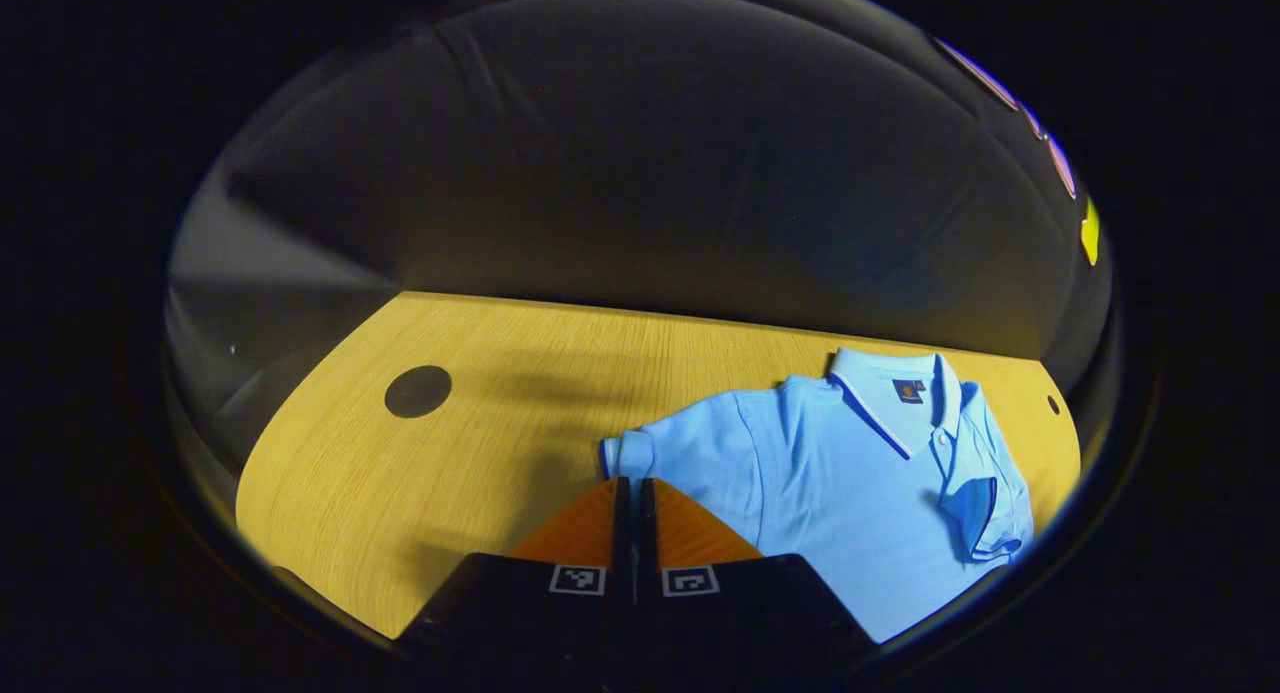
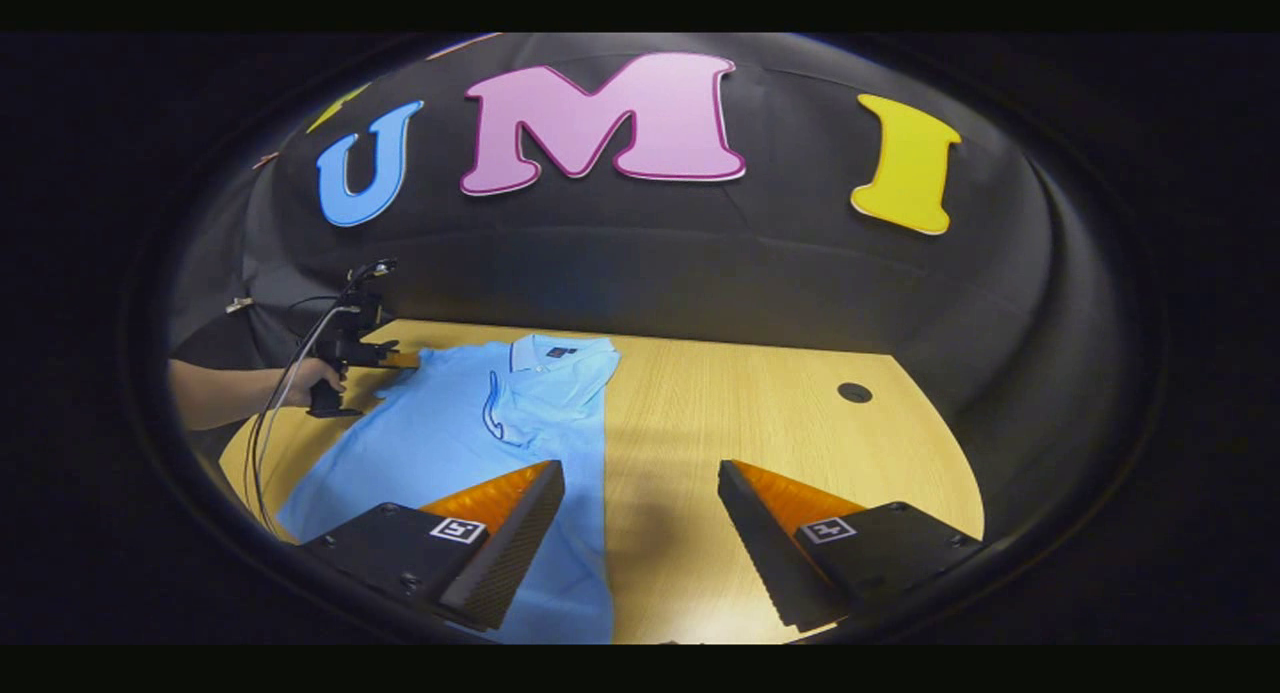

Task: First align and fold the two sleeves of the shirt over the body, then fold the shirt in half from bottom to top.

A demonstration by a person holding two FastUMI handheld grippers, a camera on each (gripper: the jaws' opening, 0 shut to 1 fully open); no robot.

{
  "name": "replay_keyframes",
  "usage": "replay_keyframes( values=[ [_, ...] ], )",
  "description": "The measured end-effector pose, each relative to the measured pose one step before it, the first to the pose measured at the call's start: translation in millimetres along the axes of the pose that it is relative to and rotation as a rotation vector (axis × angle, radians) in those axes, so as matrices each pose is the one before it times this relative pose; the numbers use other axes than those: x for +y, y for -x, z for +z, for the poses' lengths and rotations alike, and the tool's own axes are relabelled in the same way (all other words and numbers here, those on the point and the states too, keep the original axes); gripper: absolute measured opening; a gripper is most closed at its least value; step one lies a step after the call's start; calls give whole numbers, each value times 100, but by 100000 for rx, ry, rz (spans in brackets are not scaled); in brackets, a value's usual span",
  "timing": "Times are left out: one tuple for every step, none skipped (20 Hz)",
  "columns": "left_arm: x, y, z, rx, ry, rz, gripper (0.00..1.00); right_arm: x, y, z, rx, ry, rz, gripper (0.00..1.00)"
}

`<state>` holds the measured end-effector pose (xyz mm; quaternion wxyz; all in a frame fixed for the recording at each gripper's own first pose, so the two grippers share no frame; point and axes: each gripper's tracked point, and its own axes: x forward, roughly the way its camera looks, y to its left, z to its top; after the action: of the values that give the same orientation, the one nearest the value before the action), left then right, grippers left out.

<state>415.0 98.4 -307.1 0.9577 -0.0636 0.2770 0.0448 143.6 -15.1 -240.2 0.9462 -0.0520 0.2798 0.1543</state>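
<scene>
1. Folding sleeves: shirt flat on counter; one sleeve lies folded over the body
2. Left tool closed, apparently empty, beside the unfolded sleeve at 12 o'clock
3. Right tool wide, empty
4. Next: grip that sleeve, fold inward

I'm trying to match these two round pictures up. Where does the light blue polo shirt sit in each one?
Left gripper view: the light blue polo shirt lies lower right on the wooden table, collar pointing up.
Right gripper view: it lies left of centre, one sleeve already folded over the body.
Shared landmark: the shirt's white-trimmed collar.
</scene>
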Motion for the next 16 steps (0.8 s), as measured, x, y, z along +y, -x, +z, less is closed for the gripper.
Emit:
replay_keyframes(
  values=[
    [-295, 163, 103, 232, -656, 150, 6, -188, 97, 12, -269, -84, -583, 96],
    [-296, 179, 299, -290, -363, 341, 6, -110, 135, 25, -207, -28, -444, 96],
    [-589, 478, 629, -1228, 597, -1143, 11, -77, 197, 9, -241, -208, -295, 96],
    [-900, 553, 777, -1315, 1084, -1962, 6, -71, 247, 10, -416, -436, -191, 96],
    [-860, 462, 651, -1029, 408, -1616, 6, 9, 251, 55, -292, -528, -134, 96],
    [-877, 376, 550, -1005, 50, -1468, 6, -33, 300, -96, -369, -407, -112, 96],
    [-1227, 455, 444, -705, 27, -2148, 6, -92, 206, -122, -78, -158, -375, 96],
    [-1334, 449, 315, -497, 38, -1938, 6, -26, 325, -169, 133, -204, -322, 96],
    [-1417, 414, 275, -170, 174, -1933, 6, 138, 162, -369, 170, -325, -278, 96],
    [-1509, 443, 211, -400, 553, -1896, 6, -173, 504, 31, -16, -315, -165, 98],
    [-1507, 410, 229, -551, 762, -1851, 6, 10, 371, -195, 71, -131, -311, 96],
    [-1543, 476, 177, -340, 476, -2032, 6, -116, 324, -301, 62, -76, -410, 98],
    [-1326, 478, 221, -434, -3, -1152, 6, -93, 385, -221, 143, -64, -429, 96],
    [-1388, 463, 158, -517, 308, -1807, 6, -47, 440, -210, 18, -293, -485, 98],
    [-1912, 514, 161, -136, 1447, -3645, 6, 314, 146, -696, -58, -530, -387, 98],
    [-1842, 471, 11, -143, 1927, -4156, 8, 49, 318, -231, -96, -583, -392, 96]
  ],
)
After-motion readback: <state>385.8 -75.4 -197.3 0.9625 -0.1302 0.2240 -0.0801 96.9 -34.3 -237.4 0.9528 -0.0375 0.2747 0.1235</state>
